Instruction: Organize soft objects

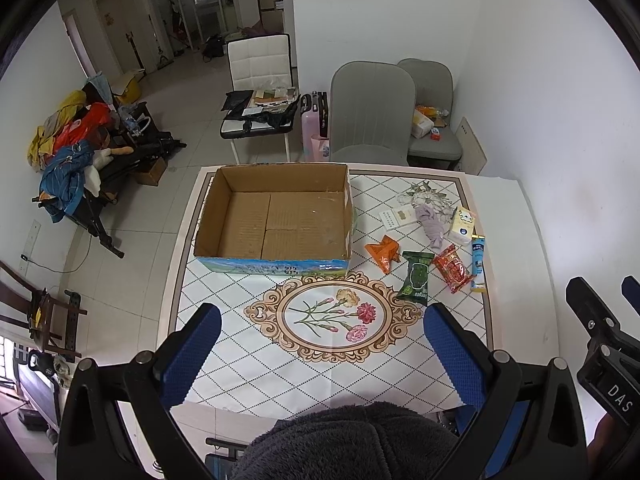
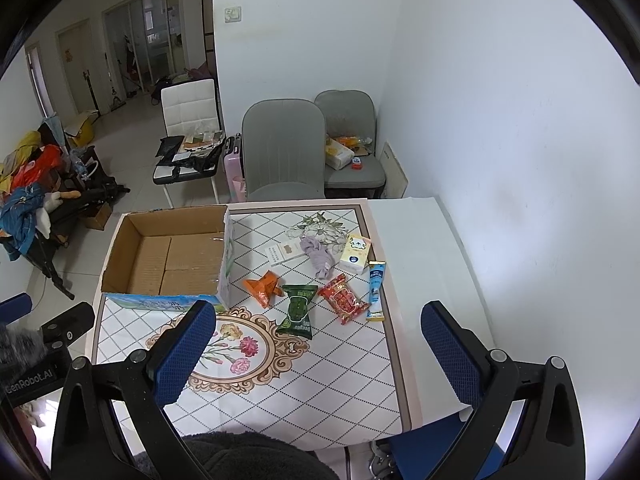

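An open, empty cardboard box [image 1: 276, 220] [image 2: 172, 256] sits at the table's far left. Right of it lie an orange packet [image 1: 383, 253] [image 2: 263, 286], a green packet [image 1: 416, 278] [image 2: 298, 312], a red packet [image 1: 452, 268] [image 2: 345, 299], a blue tube [image 1: 478, 263] [image 2: 376, 290], a lilac cloth [image 1: 433, 226] [image 2: 318, 257], a white carton [image 1: 462, 225] [image 2: 355, 253] and a flat white pack [image 1: 397, 216] [image 2: 285, 253]. My left gripper [image 1: 322, 354] is open and empty above the near table. My right gripper [image 2: 320, 354] is open and empty, near the front right.
The table [image 1: 280, 360] [image 2: 340, 380] has a floral patterned cover. Two grey chairs [image 1: 370, 112] [image 2: 284, 148] stand behind it by the white wall. A white chair with clutter [image 1: 260, 92] and a clothes pile [image 1: 68, 152] are on the floor at left.
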Available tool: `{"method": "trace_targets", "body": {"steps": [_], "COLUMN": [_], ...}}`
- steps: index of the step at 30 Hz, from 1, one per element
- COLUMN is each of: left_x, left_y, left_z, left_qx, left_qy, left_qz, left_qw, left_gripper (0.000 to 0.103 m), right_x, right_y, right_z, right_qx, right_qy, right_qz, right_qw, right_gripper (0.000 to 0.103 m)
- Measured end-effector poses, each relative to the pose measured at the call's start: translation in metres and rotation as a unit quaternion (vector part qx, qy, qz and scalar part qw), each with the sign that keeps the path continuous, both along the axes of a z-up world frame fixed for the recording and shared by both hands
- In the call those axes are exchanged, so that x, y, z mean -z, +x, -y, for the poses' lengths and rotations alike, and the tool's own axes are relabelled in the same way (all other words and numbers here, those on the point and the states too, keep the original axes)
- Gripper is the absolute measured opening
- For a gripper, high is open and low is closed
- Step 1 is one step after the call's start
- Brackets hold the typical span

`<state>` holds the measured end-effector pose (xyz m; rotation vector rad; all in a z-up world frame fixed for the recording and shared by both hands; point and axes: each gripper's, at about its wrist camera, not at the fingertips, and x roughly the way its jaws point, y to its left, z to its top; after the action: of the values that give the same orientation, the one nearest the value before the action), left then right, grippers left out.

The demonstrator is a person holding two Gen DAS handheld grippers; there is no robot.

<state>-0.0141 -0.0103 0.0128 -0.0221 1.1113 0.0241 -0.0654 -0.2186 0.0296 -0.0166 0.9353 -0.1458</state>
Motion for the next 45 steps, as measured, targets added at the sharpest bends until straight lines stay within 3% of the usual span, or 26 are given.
{"method": "trace_targets", "body": {"steps": [19,27,31,37,41,45], "left_x": [0.001,0.04,0.096,0.202,0.287,0.359], "left_y": [0.002,0.041,0.084,0.144,0.18,0.2], "left_z": [0.011,0.046,0.076,0.122,0.17,0.203], "left_qx": [0.006,0.056,0.086,0.106,0.128,0.138], "left_qy": [-0.002,-0.02,-0.025,-0.054,-0.045,-0.034], "left_qz": [-0.004,-0.028,-0.084,-0.17,-0.228,-0.285], "left_qw": [1.0,0.9979,0.9924,0.9782,0.9641,0.9478], "left_gripper": [0.103,0.103,0.103,0.102,0.089,0.078], "right_x": [-0.001,0.034,0.083,0.195,0.277,0.335], "right_y": [-0.001,0.03,0.066,0.137,0.177,0.202], "right_z": [0.007,0.052,0.089,0.138,0.176,0.201], "right_qx": [-0.005,0.027,0.035,0.019,0.029,0.036], "right_qy": [0.007,0.033,0.044,0.056,0.101,0.092], "right_qz": [0.003,-0.032,-0.079,-0.159,-0.212,-0.246], "right_qw": [1.0,0.999,0.995,0.986,0.972,0.964], "right_gripper": [0.103,0.103,0.103,0.103,0.103,0.102]}}
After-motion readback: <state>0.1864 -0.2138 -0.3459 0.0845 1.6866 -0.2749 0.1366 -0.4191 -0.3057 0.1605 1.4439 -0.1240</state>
